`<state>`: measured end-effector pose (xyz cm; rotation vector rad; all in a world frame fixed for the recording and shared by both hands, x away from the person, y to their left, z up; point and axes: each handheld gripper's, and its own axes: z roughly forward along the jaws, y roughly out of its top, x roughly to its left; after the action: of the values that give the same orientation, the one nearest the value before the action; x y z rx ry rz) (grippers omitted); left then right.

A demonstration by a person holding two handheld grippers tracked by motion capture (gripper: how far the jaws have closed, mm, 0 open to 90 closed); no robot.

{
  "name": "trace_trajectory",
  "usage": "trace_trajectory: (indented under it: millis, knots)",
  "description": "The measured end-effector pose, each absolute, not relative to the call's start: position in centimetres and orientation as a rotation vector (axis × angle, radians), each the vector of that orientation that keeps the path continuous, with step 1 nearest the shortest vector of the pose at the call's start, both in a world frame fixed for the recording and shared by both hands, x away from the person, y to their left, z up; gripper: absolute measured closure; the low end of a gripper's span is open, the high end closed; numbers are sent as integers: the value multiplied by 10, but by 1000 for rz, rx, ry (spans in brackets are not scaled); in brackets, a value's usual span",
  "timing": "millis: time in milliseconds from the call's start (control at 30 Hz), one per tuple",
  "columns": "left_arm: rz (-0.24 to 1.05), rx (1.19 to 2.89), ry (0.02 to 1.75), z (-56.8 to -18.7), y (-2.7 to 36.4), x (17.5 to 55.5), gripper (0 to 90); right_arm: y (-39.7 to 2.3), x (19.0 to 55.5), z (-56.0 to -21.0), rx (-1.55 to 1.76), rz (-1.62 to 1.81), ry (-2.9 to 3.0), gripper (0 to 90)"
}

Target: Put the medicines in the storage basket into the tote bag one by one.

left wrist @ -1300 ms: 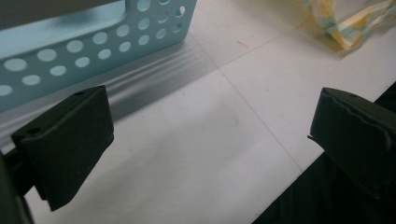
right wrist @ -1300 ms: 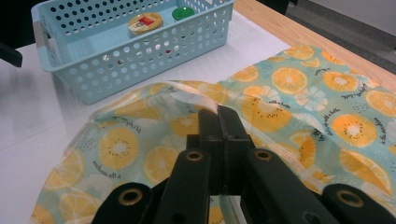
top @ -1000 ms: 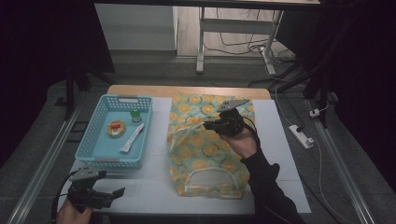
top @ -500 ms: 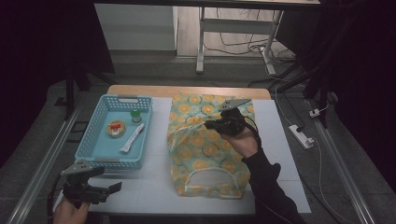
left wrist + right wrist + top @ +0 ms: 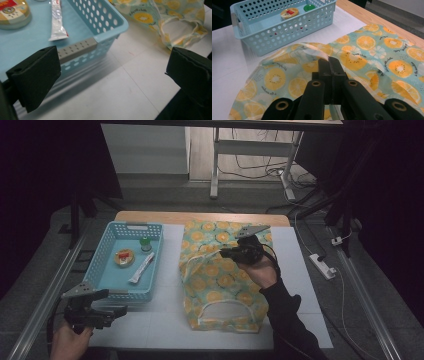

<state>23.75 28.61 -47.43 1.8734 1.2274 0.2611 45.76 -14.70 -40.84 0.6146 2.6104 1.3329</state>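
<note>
Dim room, dark floor, cables trailing past a metal frame leg beyond the far edge. White matte surface (image 5: pixel 150 320) with a bare wooden strip along its far edge.

Thin glossy plastic bag printed with orange and lemon slices on pale green (image 5: pixel 220 280) lies crumpled at the middle of the surface, cut-out handle toward the near edge. Right claw (image 5: pixel 226 253) is clamped together on a raised fold of its upper layer, lifting the film into a soft ridge.

Light-blue perforated plastic basket (image 5: pixel 105 255), rectangular, sits at the left side; inside are a round flat tin with a yellow-red label (image 5: pixel 124 257), a small green-capped jar (image 5: pixel 145 243) and a white crinkled sachet stick (image 5: pixel 141 268).

Left claw (image 5: pixel 117 311) stands wide apart, holding nothing, near the basket's near corner. Since a second ago it has drifted left and up toward that corner; the right claw and bag are unchanged.
</note>
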Motion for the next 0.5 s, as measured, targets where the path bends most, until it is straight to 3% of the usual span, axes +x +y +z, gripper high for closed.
trace_trajectory:
  millis: [500]
  knots:
    - [268, 1864, 1246, -476, 294, 273, 0, -149, 458, -407, 615, 1337, 2602, 900]
